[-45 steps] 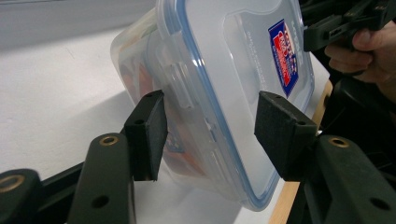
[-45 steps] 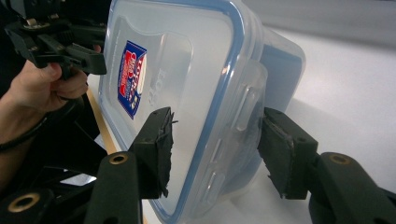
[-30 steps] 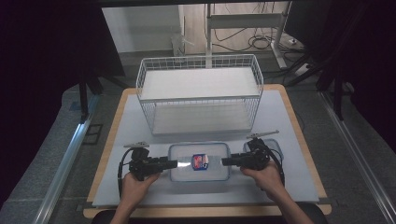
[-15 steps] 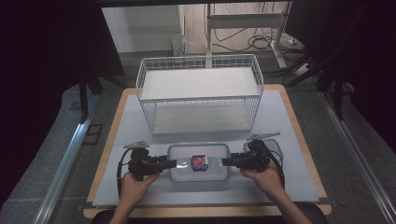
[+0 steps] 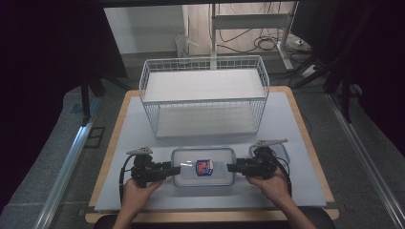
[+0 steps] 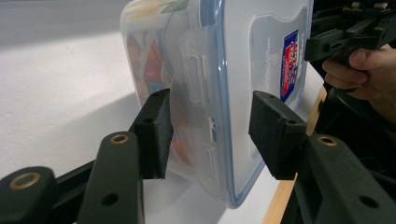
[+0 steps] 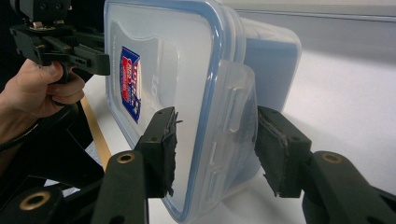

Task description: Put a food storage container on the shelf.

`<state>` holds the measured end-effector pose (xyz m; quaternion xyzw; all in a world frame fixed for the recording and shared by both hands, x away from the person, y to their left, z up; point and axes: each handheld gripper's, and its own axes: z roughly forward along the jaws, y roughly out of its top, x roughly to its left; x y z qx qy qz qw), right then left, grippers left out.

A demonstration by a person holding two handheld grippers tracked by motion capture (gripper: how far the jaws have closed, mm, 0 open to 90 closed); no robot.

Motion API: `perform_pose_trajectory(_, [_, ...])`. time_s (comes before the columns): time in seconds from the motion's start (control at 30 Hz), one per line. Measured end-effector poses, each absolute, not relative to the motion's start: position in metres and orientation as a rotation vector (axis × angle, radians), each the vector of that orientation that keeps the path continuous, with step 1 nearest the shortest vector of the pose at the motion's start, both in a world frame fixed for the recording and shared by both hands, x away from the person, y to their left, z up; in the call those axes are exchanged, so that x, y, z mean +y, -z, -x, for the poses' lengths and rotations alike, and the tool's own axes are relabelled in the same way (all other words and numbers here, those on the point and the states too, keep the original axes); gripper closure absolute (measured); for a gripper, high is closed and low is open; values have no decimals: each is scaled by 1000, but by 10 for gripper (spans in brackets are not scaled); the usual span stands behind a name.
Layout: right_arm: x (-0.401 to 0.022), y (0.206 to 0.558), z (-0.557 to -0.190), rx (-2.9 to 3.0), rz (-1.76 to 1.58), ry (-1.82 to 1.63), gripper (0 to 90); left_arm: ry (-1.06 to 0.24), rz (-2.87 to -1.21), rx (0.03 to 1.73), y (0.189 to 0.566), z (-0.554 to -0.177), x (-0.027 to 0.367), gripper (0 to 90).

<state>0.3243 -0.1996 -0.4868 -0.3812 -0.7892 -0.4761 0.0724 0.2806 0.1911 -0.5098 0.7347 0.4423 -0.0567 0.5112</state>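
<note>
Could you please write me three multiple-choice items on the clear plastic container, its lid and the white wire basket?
1. Where does the clear plastic container lie?
A. Inside the basket
B. On the pale grey mat, between both grippers
C. On the floor

2. What colour is the rim of the container's lid?
A. Green
B. Yellow
C. Blue

3. What state is the white wire basket in?
A. Upright and empty
B. Filled with containers
C. Tipped on its side

B: the clear plastic container lies on the pale grey mat, with the left gripper and the right gripper at its ends.
C: the lid rim is blue.
A: the white wire basket stands upright with nothing in it.
</note>
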Motion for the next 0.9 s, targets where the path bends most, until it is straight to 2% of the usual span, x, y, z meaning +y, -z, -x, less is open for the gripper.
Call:
perform_pose_trajectory(0.23, [-199, 490, -324, -2361, 1144, 1390, 485, 154, -1758, 1071, 511, -282, 192, 509])
perform_pose_trajectory(0.9, [-204, 487, -327, -2267, 1208, 1433, 518, 175, -1743, 1088, 505, -288, 191, 528])
